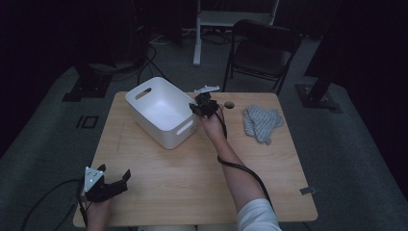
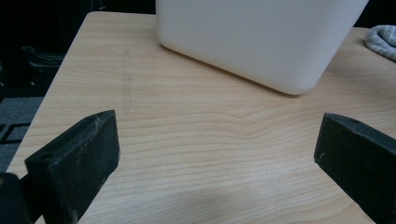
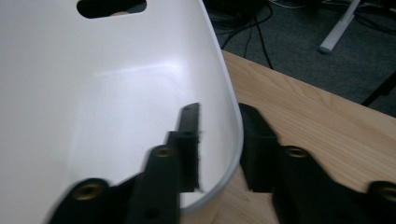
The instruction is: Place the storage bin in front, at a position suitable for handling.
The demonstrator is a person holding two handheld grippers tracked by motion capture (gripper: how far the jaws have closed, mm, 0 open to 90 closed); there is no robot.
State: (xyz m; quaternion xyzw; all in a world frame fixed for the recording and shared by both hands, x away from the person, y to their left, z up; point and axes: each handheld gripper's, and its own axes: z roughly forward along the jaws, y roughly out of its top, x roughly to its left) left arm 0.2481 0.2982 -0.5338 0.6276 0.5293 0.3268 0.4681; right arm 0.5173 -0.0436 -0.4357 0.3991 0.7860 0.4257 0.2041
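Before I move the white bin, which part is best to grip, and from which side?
Grip the thin upper rim of the white bin near a corner, from above. The right gripper already straddles that wall, one jaw inside, one outside. The wall is slim enough for the jaws; the body looks too wide.

Bare tabletop (image 1: 192, 168) — blocked by bin (image 1: 161, 111)

I see a white plastic bin (image 1: 161, 111) with rounded corners and a slot handle cut into each short end. It stands upright and open on the far left part of the wooden worktop (image 1: 192, 168), turned at an angle to its edges. Its near-right corner rim sits between my right gripper's (image 1: 201, 109) jaws.
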